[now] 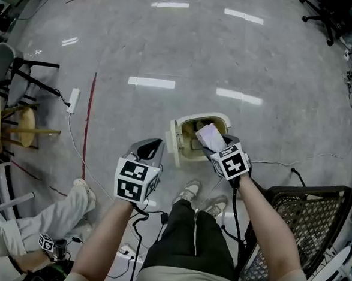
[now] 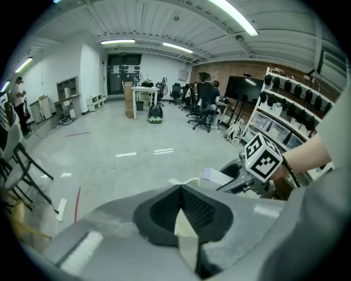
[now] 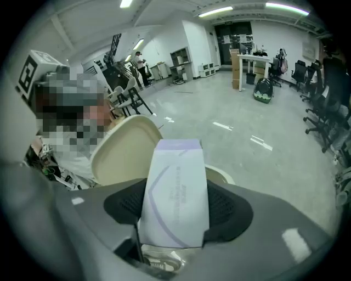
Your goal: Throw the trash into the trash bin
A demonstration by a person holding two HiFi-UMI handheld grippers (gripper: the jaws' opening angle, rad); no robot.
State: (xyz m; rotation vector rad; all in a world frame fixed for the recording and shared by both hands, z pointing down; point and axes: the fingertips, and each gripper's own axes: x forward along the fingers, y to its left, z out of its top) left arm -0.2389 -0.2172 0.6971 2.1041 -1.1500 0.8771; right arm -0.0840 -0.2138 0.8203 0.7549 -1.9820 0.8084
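Cream plastic trash bin stands lid-up on the grey floor, just ahead of the person's shoes. The right gripper clamps a white-and-lilac carton end-up over the bin's mouth — the left gripper hangs beside the lid, jaws pressed together on nothing.

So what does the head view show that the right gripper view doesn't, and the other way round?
Only the head view: the person's shoes beside the trash bin, a black mesh chair and wooden stools.

Only the right gripper view: faint print on the white and purple box, the pads of the right tool pressing its sides, and a far white table.

Both: the box held over the open bin, with the lid tipped back.
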